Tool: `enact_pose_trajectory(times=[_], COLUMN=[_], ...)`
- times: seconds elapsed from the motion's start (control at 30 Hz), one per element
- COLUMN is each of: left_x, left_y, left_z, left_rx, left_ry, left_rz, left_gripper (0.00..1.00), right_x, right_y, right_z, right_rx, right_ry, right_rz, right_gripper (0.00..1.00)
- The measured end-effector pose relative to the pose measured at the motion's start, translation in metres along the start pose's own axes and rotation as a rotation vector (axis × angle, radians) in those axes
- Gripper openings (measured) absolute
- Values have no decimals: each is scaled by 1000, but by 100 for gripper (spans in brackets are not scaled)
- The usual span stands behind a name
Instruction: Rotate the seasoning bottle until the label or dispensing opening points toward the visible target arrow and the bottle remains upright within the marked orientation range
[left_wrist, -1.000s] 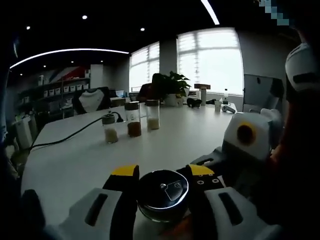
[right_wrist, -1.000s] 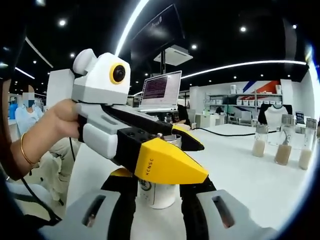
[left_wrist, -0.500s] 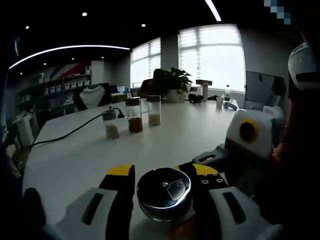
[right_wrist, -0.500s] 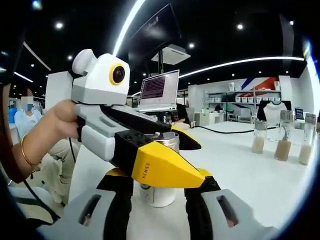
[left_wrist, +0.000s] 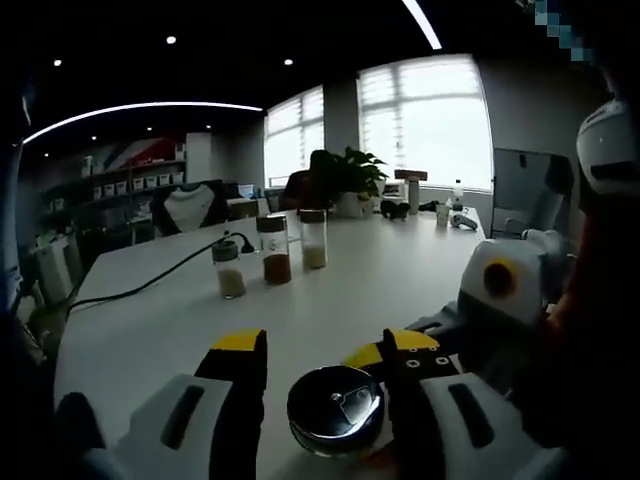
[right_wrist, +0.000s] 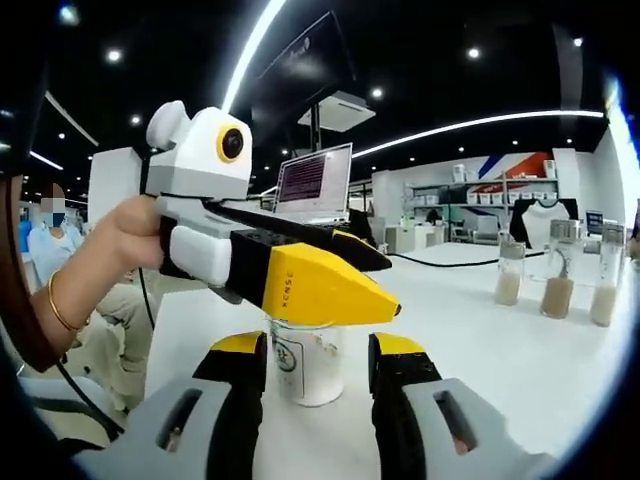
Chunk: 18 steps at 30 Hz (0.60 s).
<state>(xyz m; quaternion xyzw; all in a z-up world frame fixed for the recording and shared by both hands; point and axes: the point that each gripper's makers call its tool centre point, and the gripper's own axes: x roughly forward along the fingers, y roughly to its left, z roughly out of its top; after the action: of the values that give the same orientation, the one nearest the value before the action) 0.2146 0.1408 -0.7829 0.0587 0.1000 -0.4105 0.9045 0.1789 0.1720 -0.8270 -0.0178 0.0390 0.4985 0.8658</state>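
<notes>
The seasoning bottle (right_wrist: 303, 360) stood upright on the white table (right_wrist: 520, 370). The left hand-held gripper (right_wrist: 345, 290) straddled its cap (left_wrist: 336, 408), jaws apart. The right hand-held gripper (right_wrist: 318, 360) flanked its body, jaws apart. An off-centre squeeze could probably tip it.

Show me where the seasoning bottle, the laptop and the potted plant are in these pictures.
seasoning bottle (right_wrist: 303, 363): right gripper view, on its white labelled body.
laptop (right_wrist: 313, 182): right gripper view, on its lit screen.
potted plant (left_wrist: 343, 174): left gripper view, on its green leaves.
</notes>
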Motion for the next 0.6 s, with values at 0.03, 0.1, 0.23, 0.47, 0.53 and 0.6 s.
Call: enact_pose_trajectory(times=[0.03,0.1,0.23,0.47,0.53,0.6], left_x=[0,-1,-3,-4,-1,1], left_y=[0,2,14,24,24,22], left_z=[2,5,15,18,16,13], left_rx=[4,6,-1,-49,-49,-47], left_ry=[-3,-10,-63,-87,-73,-61], left_rz=[2,9,75,110,107,108], left_gripper=[49,49,47,47,47,47], right_x=[-1,-4,-7,-18,-22,-25], right_y=[1,2,1,-9,-12,-14], right_z=[1,3,3,1,0,-1], right_rx=[2,-1,1,3,5,2], right_ry=[-4,-10,-10,-9,-7,-9], right_rz=[-1,2,0,-31,-38,-44], right_gripper=[39,39,39,37,36,35])
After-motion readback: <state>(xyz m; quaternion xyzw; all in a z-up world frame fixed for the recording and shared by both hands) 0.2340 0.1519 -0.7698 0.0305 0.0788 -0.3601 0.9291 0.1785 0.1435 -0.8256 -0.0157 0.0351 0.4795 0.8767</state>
